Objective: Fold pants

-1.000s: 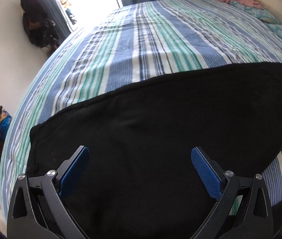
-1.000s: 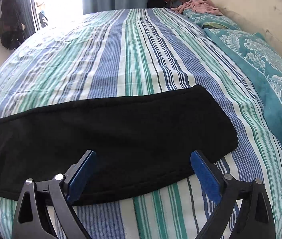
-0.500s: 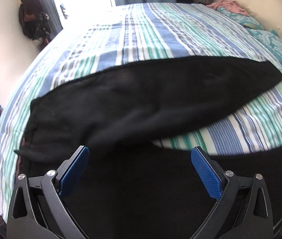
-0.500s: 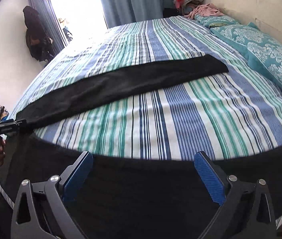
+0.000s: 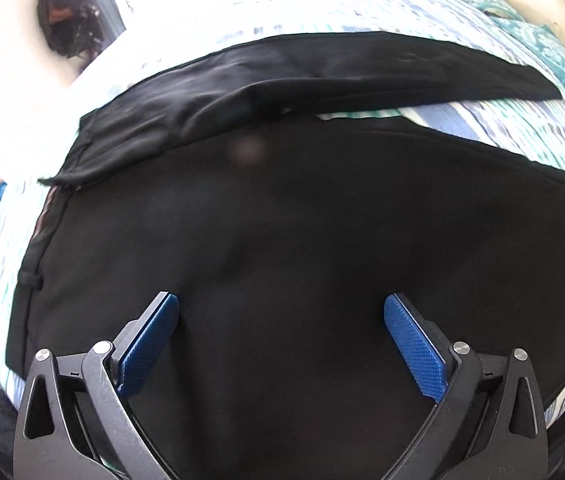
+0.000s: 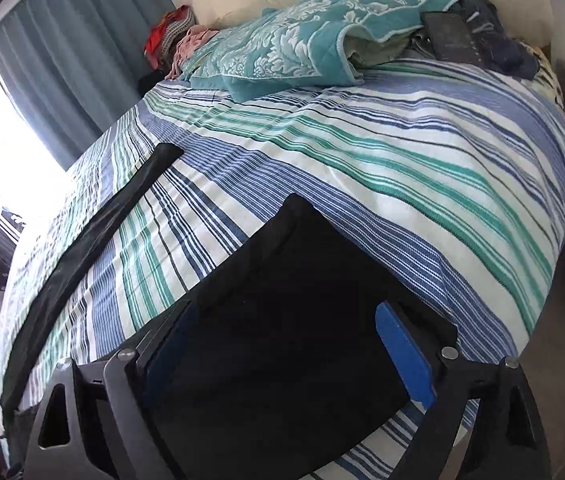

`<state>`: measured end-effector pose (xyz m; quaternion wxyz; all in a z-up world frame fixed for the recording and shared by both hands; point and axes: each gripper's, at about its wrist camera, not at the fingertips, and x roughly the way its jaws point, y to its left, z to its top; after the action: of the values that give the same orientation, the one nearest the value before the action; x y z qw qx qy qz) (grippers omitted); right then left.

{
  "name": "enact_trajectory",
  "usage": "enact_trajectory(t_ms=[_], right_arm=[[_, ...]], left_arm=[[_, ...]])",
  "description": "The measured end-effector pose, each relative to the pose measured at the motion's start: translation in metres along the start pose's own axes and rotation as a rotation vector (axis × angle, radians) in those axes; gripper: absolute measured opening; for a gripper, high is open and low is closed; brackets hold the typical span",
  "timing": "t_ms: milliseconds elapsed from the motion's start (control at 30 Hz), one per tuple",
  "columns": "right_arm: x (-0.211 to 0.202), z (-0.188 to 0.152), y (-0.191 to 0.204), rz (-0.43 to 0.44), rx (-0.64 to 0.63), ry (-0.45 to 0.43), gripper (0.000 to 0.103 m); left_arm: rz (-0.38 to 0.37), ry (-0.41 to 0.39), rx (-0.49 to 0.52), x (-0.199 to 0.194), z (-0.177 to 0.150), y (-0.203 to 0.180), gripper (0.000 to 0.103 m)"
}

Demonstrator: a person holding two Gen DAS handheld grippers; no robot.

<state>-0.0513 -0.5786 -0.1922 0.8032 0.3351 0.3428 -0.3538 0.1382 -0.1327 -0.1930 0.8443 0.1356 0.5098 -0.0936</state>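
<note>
The black pants (image 5: 282, 220) lie spread on the striped bedspread (image 6: 382, 168), their 2 legs parted in a V. In the left wrist view the left gripper (image 5: 282, 344) hovers over the broad dark cloth with its 2 blue pads (image 5: 148, 344) wide apart and nothing clamped between them; the fabric fills the whole gap between the fingers and runs on beyond both tips. Past the fingertips, 1 leg stretches away to the right as a long band, and a sliver of bedspread shows between it and the nearer leg. To the left of the left finger the pants' edge runs down toward the lower left of that view, with a thin flap of cloth sticking out to the left farther up. In the right wrist view the right gripper (image 6: 282, 344) also stands with its fingers far apart, though they have just been closing a little; the end of the near leg lies between them, its cuff just past the tips, and no pad presses on it. The other leg runs as a narrow band well to the left of the left finger, with striped cloth between the 2 legs. Far beyond the tips a teal blanket (image 6: 294, 44) lies bunched at the head of the bed, and a curtain (image 6: 78, 64) hangs at the upper left.
</note>
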Motion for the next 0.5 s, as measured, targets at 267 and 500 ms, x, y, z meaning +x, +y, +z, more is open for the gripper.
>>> enact_trajectory(t_ms=[267,500], right_arm=[[-0.019,-0.042,0.114,0.164,-0.288,0.052,0.092],[-0.026,-0.148,0.238,0.377,-0.580,0.233,0.092]], left_arm=[[0.121,0.047,-0.174,-0.014,-0.037,0.083,0.103],[0.121,0.093,-0.433,-0.019,-0.063,0.146,0.103]])
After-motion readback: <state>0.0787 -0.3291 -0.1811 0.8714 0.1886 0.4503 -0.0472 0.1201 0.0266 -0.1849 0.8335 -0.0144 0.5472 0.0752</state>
